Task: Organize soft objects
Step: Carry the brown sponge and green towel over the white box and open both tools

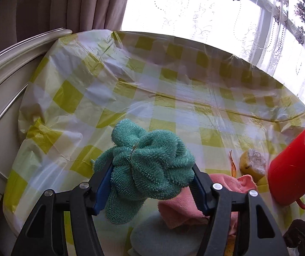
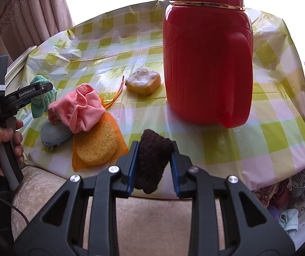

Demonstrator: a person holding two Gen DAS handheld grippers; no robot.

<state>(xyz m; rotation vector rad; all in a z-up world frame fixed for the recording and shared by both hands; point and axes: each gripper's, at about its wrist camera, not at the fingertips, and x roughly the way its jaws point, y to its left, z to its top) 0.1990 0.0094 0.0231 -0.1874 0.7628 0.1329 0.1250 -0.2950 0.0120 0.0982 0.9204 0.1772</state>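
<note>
"GenRobot.AI" on left gripper (image 2: 45,89), teal cloth (image 1: 150,166) held

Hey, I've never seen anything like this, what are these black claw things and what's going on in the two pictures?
Those are hand-held grippers, one per hand, each carrying a camera looking along its fingers. The left one's view shows the left gripper closed on a green fluffy cloth. The right one's view shows the right gripper clamping a dark brown sponge. On the checked tablecloth lie a pink cloth, a round yellow sponge, a yellow block sponge, a blue pouch and a red jug.
</note>
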